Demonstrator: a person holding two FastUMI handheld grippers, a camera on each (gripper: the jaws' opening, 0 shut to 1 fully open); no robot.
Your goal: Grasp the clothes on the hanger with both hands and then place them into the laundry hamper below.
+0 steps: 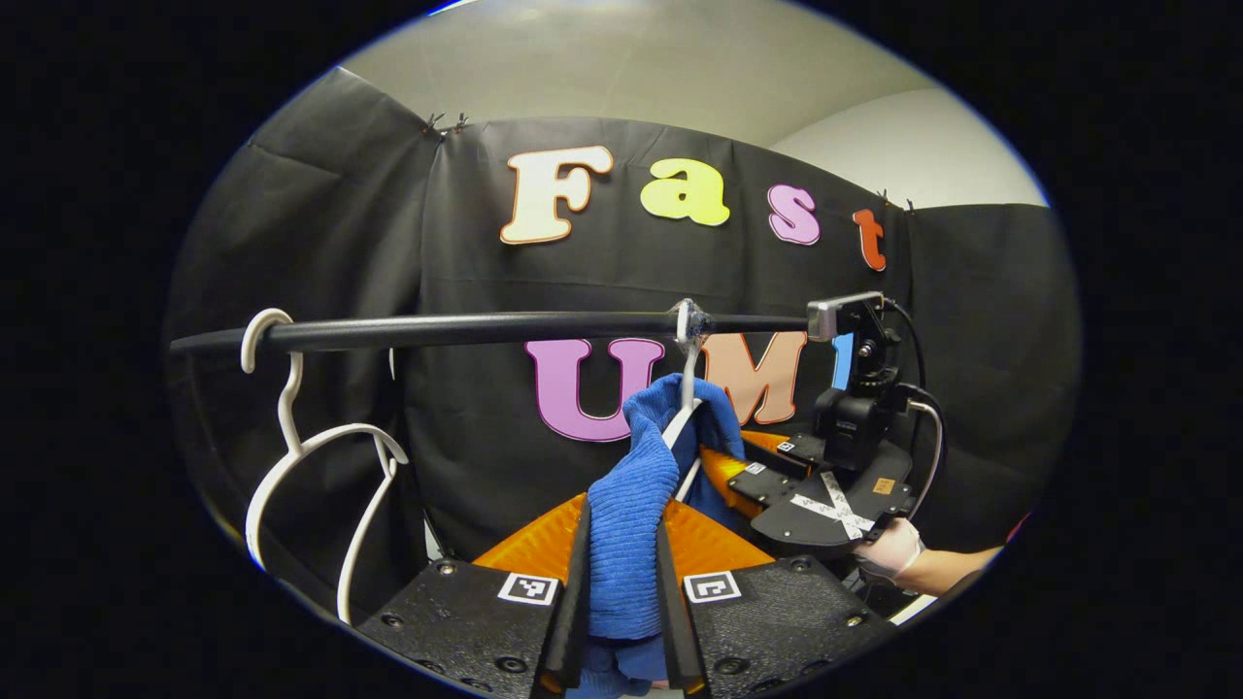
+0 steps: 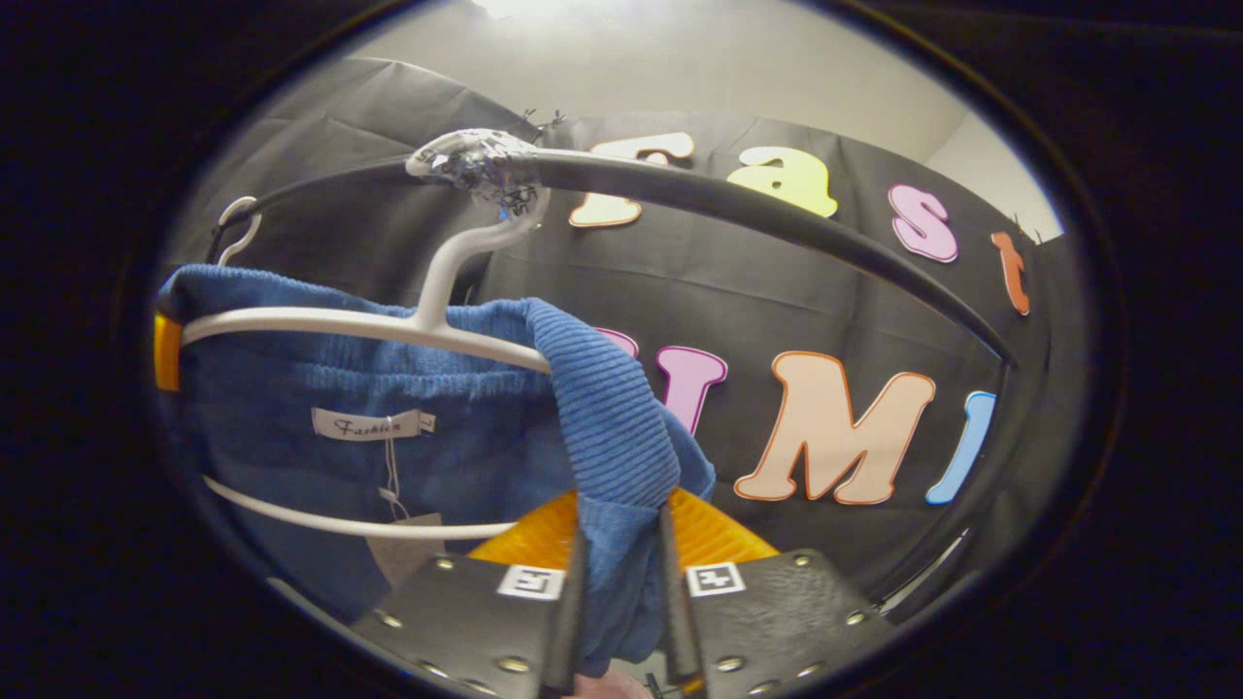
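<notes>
Left gripper clamped on a fold of blue garment, cloth pinched between both fingers. Garment draped over a white hanger hooked mid-rail; hook joint wrapped in clear tape. Ribbed knit, bunched into a narrow ridge rising from the fingers to the hanger neck.

Seen from the left gripper view, apart from the other: a second hanger, bare and white, hooked near the rail's left end. Also the right gripper beyond the garment, at its far side, held by a gloved hand; its grip hidden by cloth from this angle.

Seen from the right gripper view: right gripper likewise closed on a ribbed fold of the garment, cloth pressed between both fingers. Garment spread wide across the hanger, covering shoulder bar and lower bar. White neck label sewn inside, paper tag hanging below on a thread. Fold at the hanger's right shoulder turned over and drooping into the fingers. Bare hanger's hook visible at the rail's far left end.
</notes>
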